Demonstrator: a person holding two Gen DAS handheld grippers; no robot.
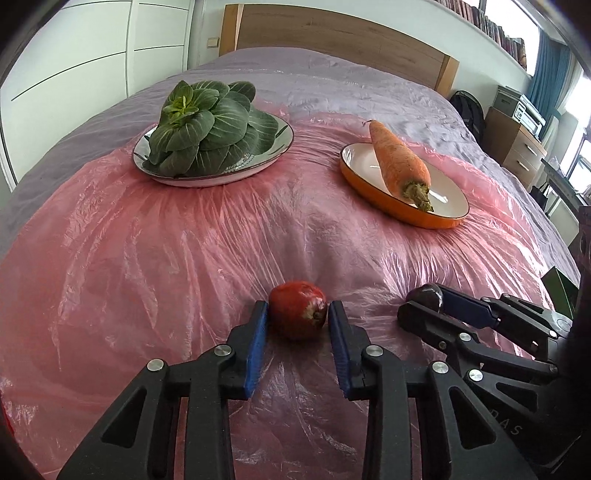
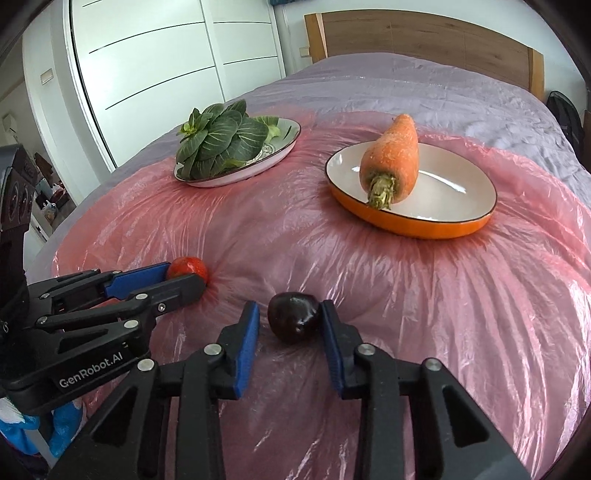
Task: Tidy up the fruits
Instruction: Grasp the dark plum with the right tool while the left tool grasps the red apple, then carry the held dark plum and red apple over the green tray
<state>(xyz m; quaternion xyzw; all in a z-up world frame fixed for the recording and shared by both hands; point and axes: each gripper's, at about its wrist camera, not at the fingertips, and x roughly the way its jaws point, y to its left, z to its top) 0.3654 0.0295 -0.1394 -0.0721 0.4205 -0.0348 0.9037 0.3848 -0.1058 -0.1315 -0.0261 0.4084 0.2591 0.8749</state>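
A red fruit (image 1: 297, 314) lies on the pink plastic sheet (image 1: 166, 258) near the front. My left gripper (image 1: 297, 308) is shut on it, both blue pads pressing its sides. To its right lies a dark purple fruit (image 2: 293, 319) between the fingers of my right gripper (image 2: 288, 308). The right pad touches it and a thin gap shows at the left pad, so this gripper is open. The right wrist view shows the left gripper (image 2: 184, 275) from the side, holding the red fruit (image 2: 188, 267). The left wrist view shows the right gripper (image 1: 424, 299) around the dark fruit (image 1: 424, 293).
At the back left a patterned plate (image 1: 207, 181) holds leafy greens (image 1: 207, 125). An orange dish (image 1: 424, 219) at the back right holds a carrot (image 1: 399, 158). The sheet covers a soft purple bed with a wooden headboard (image 1: 332, 33). A wardrobe stands left, drawers (image 1: 517, 144) right.
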